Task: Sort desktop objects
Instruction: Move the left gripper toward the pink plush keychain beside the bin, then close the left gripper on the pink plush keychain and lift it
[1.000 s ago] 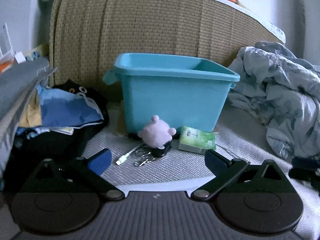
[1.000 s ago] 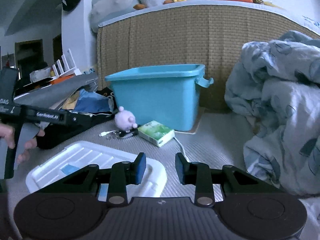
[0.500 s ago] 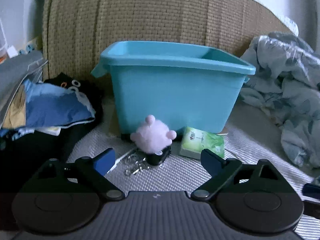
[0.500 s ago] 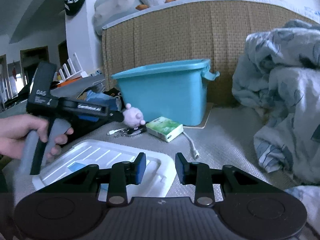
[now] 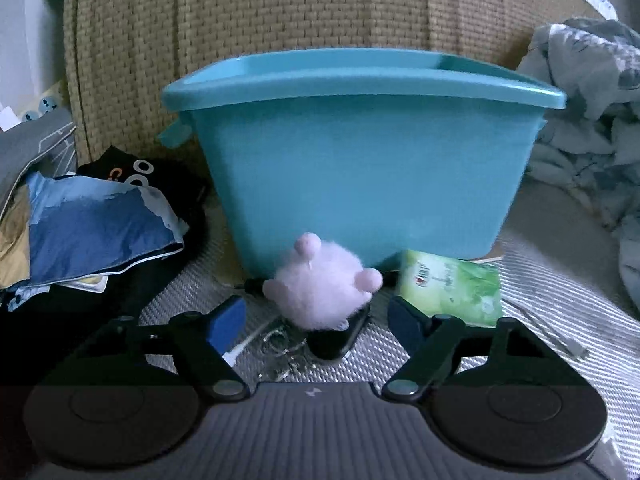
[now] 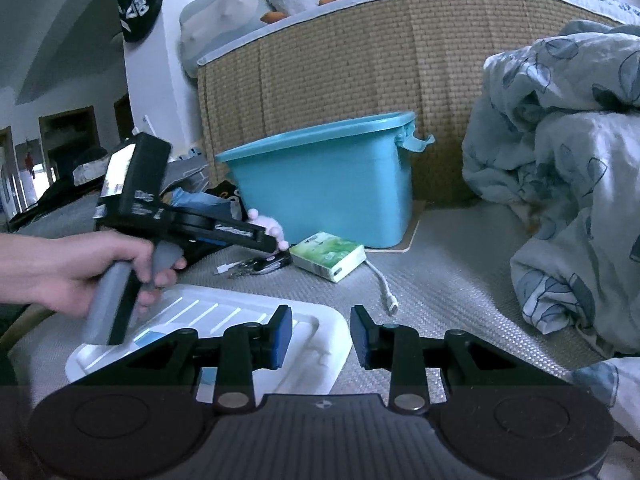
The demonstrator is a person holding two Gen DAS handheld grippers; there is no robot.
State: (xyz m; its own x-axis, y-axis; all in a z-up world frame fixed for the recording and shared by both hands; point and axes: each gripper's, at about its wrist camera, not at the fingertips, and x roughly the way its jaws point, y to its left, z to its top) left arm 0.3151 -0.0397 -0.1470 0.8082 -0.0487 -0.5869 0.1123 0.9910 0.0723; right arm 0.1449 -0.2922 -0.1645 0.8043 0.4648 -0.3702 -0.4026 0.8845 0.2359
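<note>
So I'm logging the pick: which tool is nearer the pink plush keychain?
Left. The left tool brackets the pink plush keychain, jaws closing; the right tool hangs back over the white lid.

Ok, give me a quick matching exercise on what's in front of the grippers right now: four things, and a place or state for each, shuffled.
Things:
1. pink plush keychain
2. green tissue pack
3. white lid
4. teal bin

Places or states:
A. against the woven headboard
B. lying under the right gripper
C. between the closing left gripper fingers, not yet pinched
D. lying beside the plush, at the bin's foot

Pairs: 1-C, 2-D, 3-B, 4-A
</note>
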